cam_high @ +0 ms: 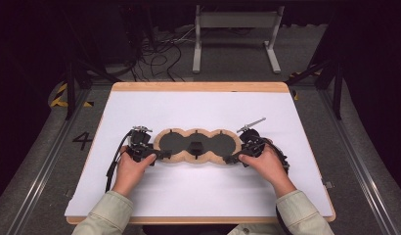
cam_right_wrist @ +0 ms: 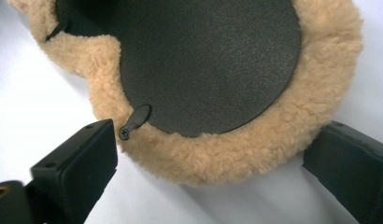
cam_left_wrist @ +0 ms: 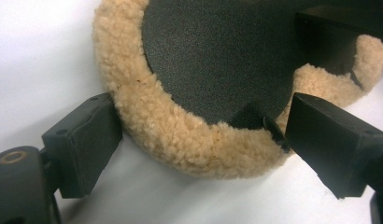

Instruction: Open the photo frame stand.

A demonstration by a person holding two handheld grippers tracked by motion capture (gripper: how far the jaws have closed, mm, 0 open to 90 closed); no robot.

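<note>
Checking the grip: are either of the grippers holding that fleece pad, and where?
Nothing is held. Both the left gripper and right gripper stand open around the fleece pad's end rims.

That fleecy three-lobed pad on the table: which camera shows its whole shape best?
The high view: the fleece-edged pad lies whole there, three dark rounds in a row on the white sheet. The left gripper view and right gripper view each show one end lobe close up, between open claw jaws.
</note>
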